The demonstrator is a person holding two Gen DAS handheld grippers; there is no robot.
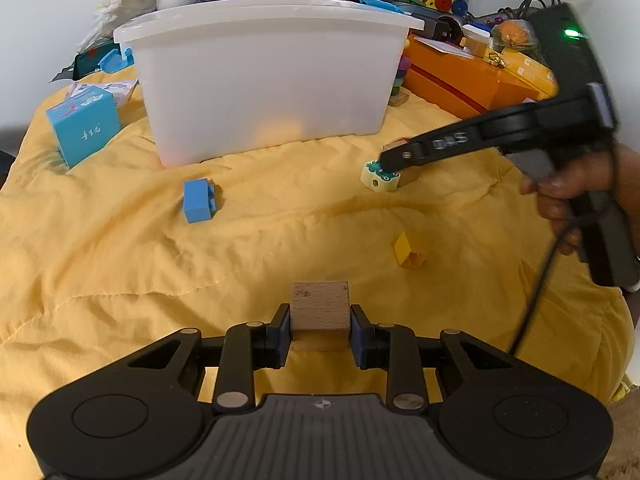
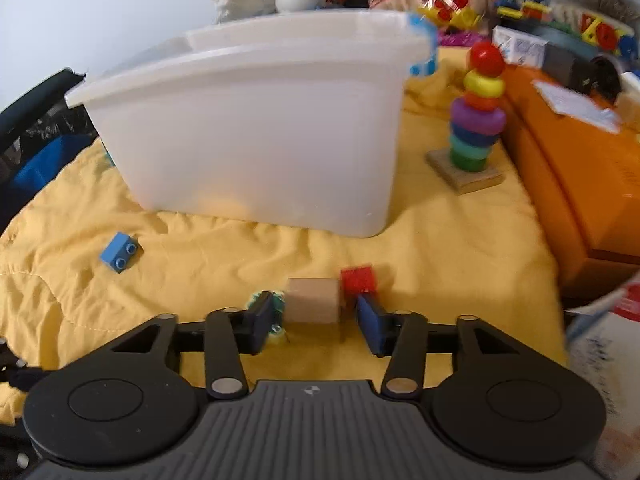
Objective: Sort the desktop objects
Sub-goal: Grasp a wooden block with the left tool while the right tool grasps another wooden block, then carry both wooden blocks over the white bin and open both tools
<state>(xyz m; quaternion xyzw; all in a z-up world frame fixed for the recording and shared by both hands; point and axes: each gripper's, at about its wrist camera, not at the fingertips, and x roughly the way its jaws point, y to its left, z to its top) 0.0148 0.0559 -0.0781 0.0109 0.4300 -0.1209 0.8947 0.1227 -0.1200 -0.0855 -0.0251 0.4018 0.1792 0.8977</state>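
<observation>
My left gripper point(image 1: 320, 332) is shut on a wooden cube point(image 1: 320, 306), low over the yellow cloth point(image 1: 120, 280). A blue brick point(image 1: 198, 200) and a yellow brick point(image 1: 410, 250) lie loose on the cloth. Behind them stands the white bin point(image 1: 260, 80). My right gripper point(image 2: 316, 320) is open, its fingers either side of a second wooden cube point(image 2: 314, 300) with small gaps. A cream-and-green block point(image 2: 276, 334) touches its left finger, and a red brick point(image 2: 358, 278) sits just past the right finger. In the left wrist view the right gripper point(image 1: 394, 158) hovers over the cream-and-green block point(image 1: 378, 178).
An orange box point(image 2: 580, 180) runs along the right side, with a ring stacker toy point(image 2: 476, 120) beside the bin point(image 2: 248, 120). A light-blue carton point(image 1: 84, 128) stands at the left. Snack bags, toys and cables crowd the back. A hand point(image 1: 560, 200) holds the right gripper.
</observation>
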